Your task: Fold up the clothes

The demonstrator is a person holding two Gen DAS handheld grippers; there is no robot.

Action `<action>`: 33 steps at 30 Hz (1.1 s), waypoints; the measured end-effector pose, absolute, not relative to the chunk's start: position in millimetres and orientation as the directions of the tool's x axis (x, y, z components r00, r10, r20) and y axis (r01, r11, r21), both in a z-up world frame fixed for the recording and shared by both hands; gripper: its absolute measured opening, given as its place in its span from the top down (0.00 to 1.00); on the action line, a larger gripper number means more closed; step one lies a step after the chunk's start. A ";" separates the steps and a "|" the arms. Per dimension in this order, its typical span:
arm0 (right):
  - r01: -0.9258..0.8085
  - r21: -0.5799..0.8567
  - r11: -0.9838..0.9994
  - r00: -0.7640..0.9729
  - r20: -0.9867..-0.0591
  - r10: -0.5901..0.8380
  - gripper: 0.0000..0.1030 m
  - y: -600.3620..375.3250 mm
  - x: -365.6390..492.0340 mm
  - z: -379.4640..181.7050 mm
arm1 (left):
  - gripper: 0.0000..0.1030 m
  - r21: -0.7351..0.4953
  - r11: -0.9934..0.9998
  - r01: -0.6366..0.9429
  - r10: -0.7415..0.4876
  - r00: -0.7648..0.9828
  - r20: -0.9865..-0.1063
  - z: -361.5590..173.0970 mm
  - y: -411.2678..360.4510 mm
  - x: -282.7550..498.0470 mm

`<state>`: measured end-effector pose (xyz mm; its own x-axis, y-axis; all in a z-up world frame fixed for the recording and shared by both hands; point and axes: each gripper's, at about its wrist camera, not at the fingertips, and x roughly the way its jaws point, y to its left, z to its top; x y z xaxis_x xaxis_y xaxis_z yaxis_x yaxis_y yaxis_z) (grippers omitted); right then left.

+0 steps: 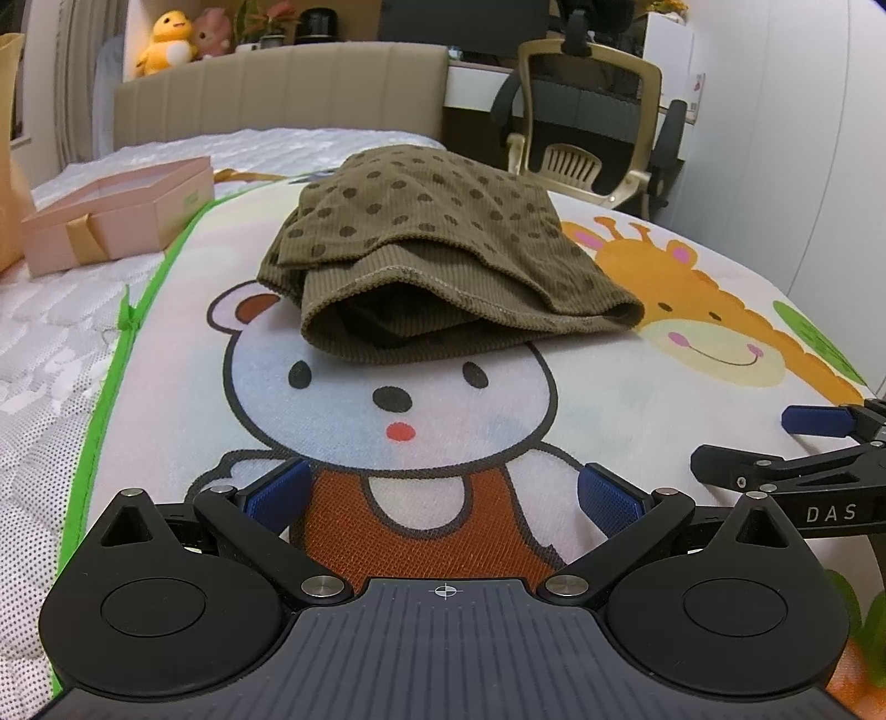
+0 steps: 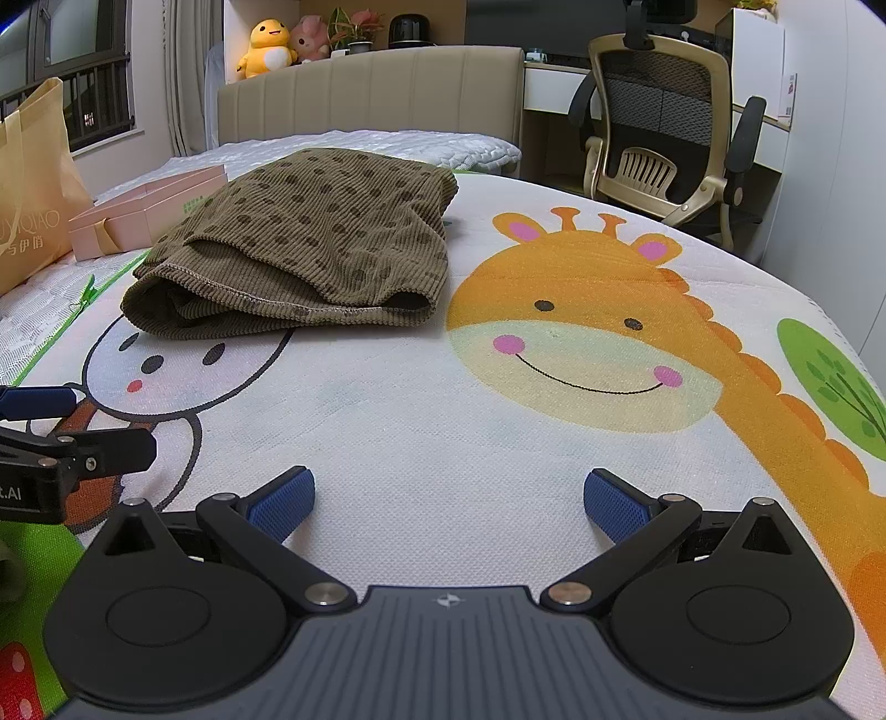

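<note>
The folded brown garment (image 1: 443,249) lay on the cartoon mat (image 1: 637,399) at twelve o'clock; the left gripper (image 1: 443,501) and right gripper (image 2: 448,504) gaped, empty — pink box (image 1: 119,213) at ten, office chair (image 2: 664,133) at one.

Count: 1 folded olive dotted garment (image 1: 437,243); 1 cartoon mat (image 2: 443,421); 2 tools, left tool (image 1: 443,498), right tool (image 2: 448,501); 1 pink box (image 1: 119,213); 2 plush toys (image 2: 288,41); 1 office chair (image 2: 664,127); 1 paper bag (image 2: 30,183).
</note>
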<state>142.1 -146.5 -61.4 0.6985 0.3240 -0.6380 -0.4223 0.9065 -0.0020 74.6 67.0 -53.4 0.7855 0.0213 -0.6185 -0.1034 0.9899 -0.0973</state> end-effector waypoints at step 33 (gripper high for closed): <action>-0.423 -0.002 0.906 0.698 -0.638 0.324 0.00 -146.7 142.3 -61.1 | 0.00 -0.082 0.990 -0.113 0.037 0.776 -0.630 -52.7 64.1 76.8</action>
<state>142.3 -146.7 -61.1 0.6983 0.3242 -0.6382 -0.4227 0.9063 -0.0022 76.8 64.1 -52.7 0.7757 0.0366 -0.6300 -0.1129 0.9903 -0.0815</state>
